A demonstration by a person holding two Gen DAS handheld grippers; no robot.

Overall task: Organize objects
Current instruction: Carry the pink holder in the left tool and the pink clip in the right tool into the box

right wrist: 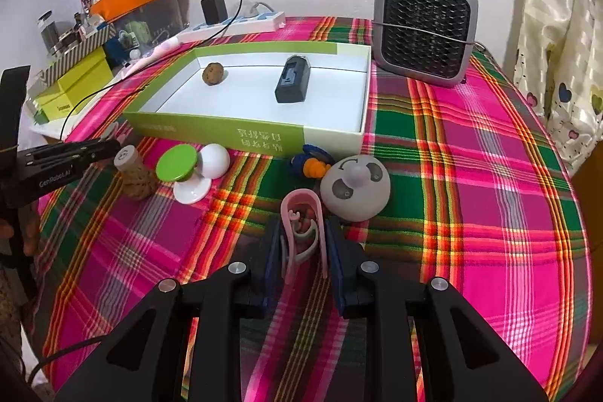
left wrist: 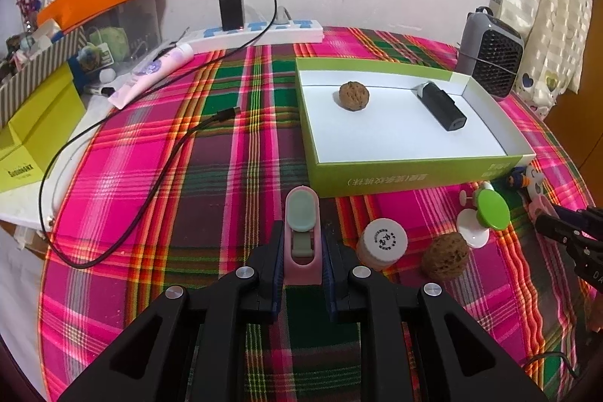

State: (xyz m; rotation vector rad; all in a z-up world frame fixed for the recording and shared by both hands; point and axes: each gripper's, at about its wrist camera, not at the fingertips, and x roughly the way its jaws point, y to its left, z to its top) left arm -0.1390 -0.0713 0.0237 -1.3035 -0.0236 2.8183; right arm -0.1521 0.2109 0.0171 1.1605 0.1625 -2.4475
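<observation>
Pink clip (left wrist: 302, 232) – long axis pointing away | left claw (left wrist: 301, 266) clamps it | right claw (right wrist: 303, 243) clamps pink holder (right wrist: 301, 232)

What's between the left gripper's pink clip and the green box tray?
Nothing visible. The left gripper holds the pink clip directly in front of the green box; only bare plaid cloth lies between. The box's near wall must be cleared. The white bottle sits off to the right.

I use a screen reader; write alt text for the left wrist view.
The left gripper grips a pink clip with a mint pad above a plaid tablecloth. Ahead, a green-sided box holds a walnut and a black device.
</observation>
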